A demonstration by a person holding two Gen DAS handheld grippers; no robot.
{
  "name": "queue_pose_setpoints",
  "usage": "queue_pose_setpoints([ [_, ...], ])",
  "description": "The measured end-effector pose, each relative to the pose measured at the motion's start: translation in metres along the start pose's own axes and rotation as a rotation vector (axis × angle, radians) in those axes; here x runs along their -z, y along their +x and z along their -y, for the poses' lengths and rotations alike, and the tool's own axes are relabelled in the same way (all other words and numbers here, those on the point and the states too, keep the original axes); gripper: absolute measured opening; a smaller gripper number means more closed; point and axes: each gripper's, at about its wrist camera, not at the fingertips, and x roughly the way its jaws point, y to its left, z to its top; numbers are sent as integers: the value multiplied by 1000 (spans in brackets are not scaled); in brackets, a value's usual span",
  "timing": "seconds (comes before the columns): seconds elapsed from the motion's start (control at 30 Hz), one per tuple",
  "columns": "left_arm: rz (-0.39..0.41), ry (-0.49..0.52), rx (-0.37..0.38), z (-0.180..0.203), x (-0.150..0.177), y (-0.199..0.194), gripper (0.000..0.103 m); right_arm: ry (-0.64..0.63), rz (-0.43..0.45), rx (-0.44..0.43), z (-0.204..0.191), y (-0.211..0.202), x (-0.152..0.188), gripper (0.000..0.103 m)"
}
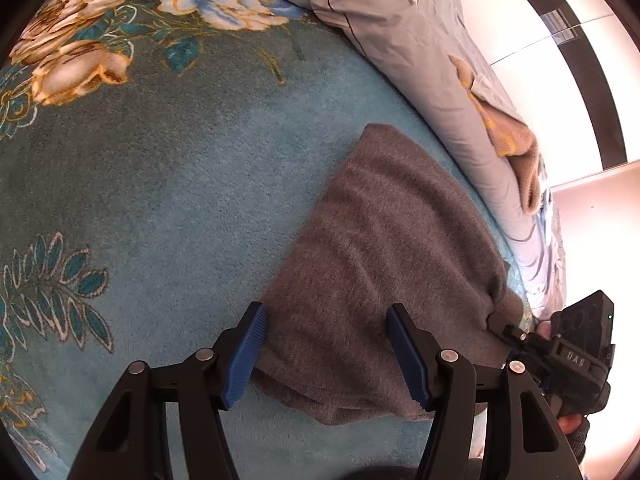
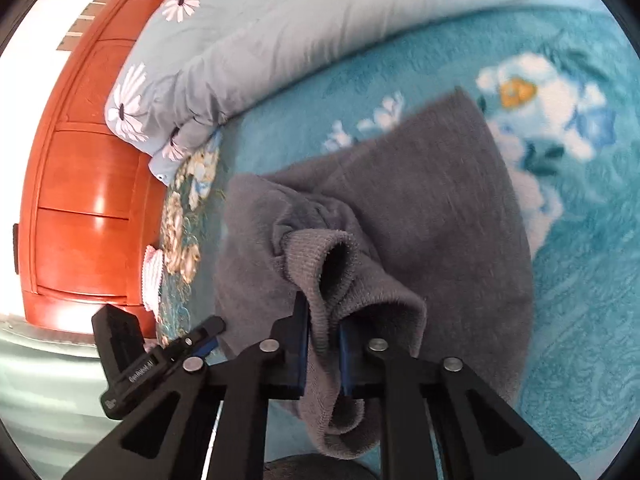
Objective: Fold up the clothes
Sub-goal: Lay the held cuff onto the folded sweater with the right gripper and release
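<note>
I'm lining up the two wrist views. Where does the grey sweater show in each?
Left wrist: the sweater lies lower right of centre, with the open left tool over its near edge.
Right wrist: the sweater fills the centre, its ribbed cuff pinched in the right tool.
Shared landmark: the teal floral blanket under it.

Daylight floods in from a window [image 1: 568,92] at the right of the left wrist view and burns out to white; the teal floral blanket [image 1: 168,184] there is evenly lit and fairly sharp. In the right wrist view the blanket's far flowers smear with blur, glare streaks the glossy wooden headboard [image 2: 80,184]; both fisheye frames bend strongly toward black corners.
</note>
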Motion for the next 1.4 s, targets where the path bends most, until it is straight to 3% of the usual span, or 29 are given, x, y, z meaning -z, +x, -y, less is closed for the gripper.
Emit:
queue_pose_setpoints([
  [0.1,5,17,29,4,0,-6,66,-61,40,-24,-20,-26,-14,11],
  [0.27,-26,60,66,19,4,1,69,-175,80,21,-35,-60,-31,11],
  [0.47,-85,63,68,33,18,19,70,-1,4,119,33,-36,-29,11],
  [0.63,-108,39,84,31,23,20,72,87,5,107,56,-24,-28,13],
  [0.87,-19,160,75,43,10,-19,71,-7,-14,159,38,-32,-30,19],
  [1.07,37,235,71,55,1,-32,71,-81,51,292,26,-62,-28,22],
  [1.17,41,284,102,70,2,-24,71,-155,72,279,9,-74,-25,22],
  [1.3,33,338,155,90,4,-13,71,-283,-3,225,-19,-50,-20,22],
  [1.4,3,327,147,85,6,-1,70,-277,-33,267,-11,-33,-22,22],
])
